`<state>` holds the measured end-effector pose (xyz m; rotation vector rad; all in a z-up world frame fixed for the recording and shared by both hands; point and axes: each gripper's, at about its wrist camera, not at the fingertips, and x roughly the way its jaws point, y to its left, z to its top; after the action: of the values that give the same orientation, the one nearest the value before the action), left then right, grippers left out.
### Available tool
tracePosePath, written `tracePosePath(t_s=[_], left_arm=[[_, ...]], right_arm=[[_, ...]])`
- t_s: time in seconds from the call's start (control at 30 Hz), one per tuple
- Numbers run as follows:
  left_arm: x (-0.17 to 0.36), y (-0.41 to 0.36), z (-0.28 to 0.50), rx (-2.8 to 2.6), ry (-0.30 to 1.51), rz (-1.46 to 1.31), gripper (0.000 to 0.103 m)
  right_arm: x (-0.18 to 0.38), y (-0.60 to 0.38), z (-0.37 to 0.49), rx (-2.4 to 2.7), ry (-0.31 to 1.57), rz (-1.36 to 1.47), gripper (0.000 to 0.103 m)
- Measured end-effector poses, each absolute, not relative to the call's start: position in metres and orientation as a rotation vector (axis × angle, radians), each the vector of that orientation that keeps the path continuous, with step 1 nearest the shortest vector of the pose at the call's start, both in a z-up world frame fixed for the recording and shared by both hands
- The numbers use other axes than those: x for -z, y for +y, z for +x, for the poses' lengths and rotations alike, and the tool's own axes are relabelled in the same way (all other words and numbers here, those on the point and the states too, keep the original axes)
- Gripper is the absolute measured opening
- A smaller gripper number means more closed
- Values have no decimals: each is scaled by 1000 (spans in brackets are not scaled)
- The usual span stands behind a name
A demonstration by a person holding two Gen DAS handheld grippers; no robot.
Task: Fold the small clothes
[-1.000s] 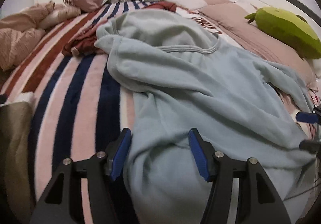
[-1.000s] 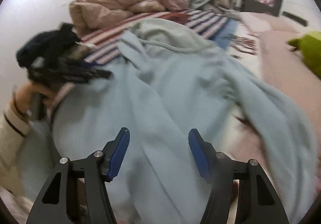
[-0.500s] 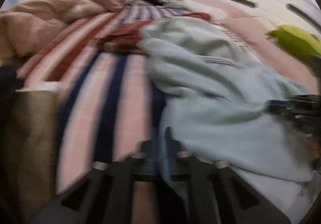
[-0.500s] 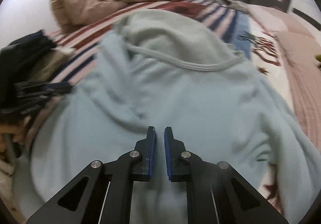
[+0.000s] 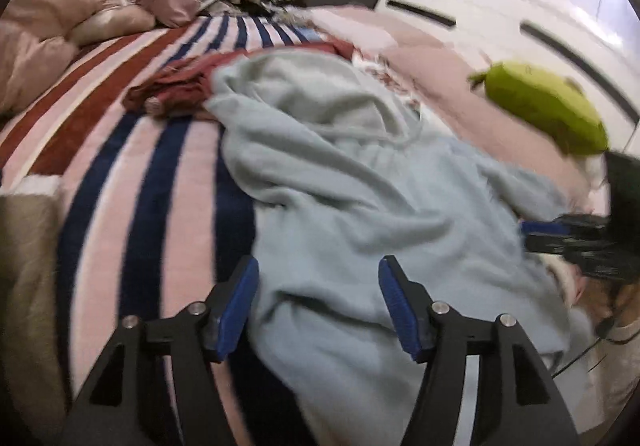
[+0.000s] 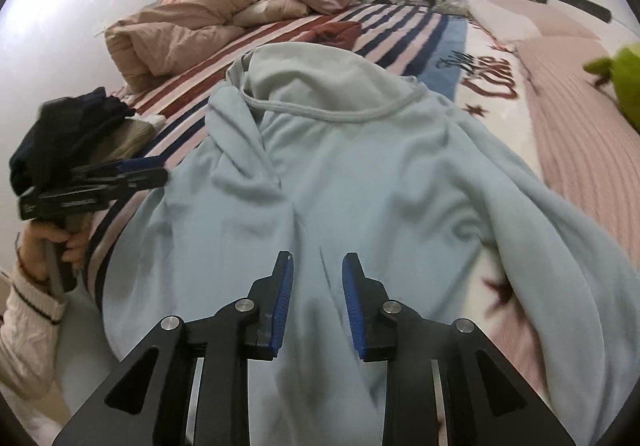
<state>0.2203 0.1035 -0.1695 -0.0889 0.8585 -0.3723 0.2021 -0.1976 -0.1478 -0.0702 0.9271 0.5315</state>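
A pale blue hooded sweatshirt (image 5: 360, 182) lies rumpled on the striped blanket (image 5: 132, 166), its hood toward the far side; it also fills the right wrist view (image 6: 360, 174). My left gripper (image 5: 318, 306) is open and empty, its jaws spread over the sweatshirt's near left edge. My right gripper (image 6: 316, 306) is open with a narrower gap and empty, just above the sweatshirt's lower middle. The left gripper also shows at the left of the right wrist view (image 6: 120, 174), and the right gripper at the right of the left wrist view (image 5: 560, 234).
A dark red garment (image 5: 176, 86) lies beyond the sweatshirt. A green plush (image 5: 548, 110) rests on the pink bedding at right. A crumpled beige duvet (image 6: 176, 34) and piled clothes sit at the far side. Dark folded clothes (image 6: 68, 130) lie at left.
Both grippers were shut half a second ago and are now open. The sweatshirt's lower part has been let go and lies flatter.
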Motion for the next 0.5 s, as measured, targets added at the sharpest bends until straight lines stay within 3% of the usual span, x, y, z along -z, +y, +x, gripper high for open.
tracePosePath(t_s=[0.07,0.13,0.17,0.2,0.43,0.5], left_arm=[[179,95,228,323,889,-31,56],[186,89,230,256,894,31,25],[187,90,229,238,888,49,15],[184,93,228,240,873,33,12],[178,142,231,79,839,-30,11],[183,146,233,91,865,-66,12]], right_arm=[[148,-202,189,-530,929,-59,20],[150,-205,178,-526,928,-54,20],[150,-206,174,-522,928,-54,20],[152,-208,170,-514,929,-52,20],[158,-230,140,-530,978,-16,22],[162,-235,130,-522,997,-36,34]])
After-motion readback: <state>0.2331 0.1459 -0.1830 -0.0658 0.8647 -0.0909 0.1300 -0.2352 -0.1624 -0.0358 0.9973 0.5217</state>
